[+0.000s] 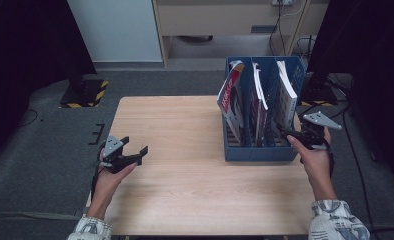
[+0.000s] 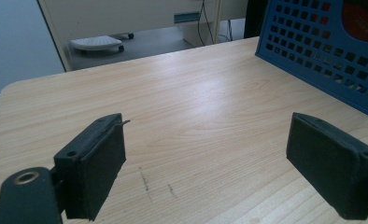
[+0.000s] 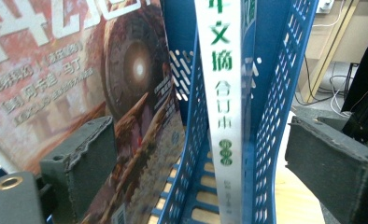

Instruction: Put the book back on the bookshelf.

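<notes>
1. Over on the left, our left gripper hangs just above the wooden table, jaws spread wide with nothing between them. From the left gripper view we see only bare tabletop in the gap, and the blue perforated wall of the file rack well ahead and off to that claw's right.

2. Mid-table we find open wood, the two claws well apart.

3. Next comes the blue file rack (three slots, each with reading matter standing in it). The red-covered magazine leans in the leftmost slot, a second magazine in the middle one.

4. At the right, our right gripper sits at the rack's near right corner, jaws wide and gripping nothing. In the right gripper view the white-spined book stands straight ahead between the jaws, inside its slot, with a reddish illustrated magazine to the claw's left.
</notes>
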Demonstrator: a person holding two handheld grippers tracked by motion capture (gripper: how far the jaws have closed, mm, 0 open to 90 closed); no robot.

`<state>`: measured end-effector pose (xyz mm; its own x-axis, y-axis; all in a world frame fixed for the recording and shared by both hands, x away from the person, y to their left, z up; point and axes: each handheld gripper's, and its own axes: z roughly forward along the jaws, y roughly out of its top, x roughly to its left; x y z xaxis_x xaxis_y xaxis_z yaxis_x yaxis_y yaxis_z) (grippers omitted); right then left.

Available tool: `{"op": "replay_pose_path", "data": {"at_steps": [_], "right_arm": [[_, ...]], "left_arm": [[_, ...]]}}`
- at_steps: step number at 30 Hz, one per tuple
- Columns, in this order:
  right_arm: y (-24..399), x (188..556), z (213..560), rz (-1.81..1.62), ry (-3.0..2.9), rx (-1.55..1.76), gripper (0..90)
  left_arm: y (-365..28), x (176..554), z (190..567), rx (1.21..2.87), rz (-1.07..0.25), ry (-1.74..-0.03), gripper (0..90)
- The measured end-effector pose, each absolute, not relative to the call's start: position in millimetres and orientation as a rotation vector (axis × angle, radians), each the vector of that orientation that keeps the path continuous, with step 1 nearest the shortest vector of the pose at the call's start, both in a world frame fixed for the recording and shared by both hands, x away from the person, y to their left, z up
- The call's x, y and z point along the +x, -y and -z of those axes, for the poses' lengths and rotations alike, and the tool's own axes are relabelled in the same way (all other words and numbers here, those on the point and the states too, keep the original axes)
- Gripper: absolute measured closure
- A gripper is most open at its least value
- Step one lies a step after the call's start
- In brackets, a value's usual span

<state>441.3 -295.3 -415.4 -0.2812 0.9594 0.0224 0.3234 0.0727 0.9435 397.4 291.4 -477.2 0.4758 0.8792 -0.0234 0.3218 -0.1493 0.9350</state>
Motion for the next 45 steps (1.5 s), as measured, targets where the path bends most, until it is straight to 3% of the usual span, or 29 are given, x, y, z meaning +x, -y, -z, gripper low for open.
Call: {"op": "replay_pose_path", "data": {"at_steps": [45], "right_arm": [[260.3,379.9,450.4,-1.258,-1.854,1.272,9.7]], "left_arm": [[-288.5,397.5,481.2,1.751,-0.679,-1.042,10.6]]}}
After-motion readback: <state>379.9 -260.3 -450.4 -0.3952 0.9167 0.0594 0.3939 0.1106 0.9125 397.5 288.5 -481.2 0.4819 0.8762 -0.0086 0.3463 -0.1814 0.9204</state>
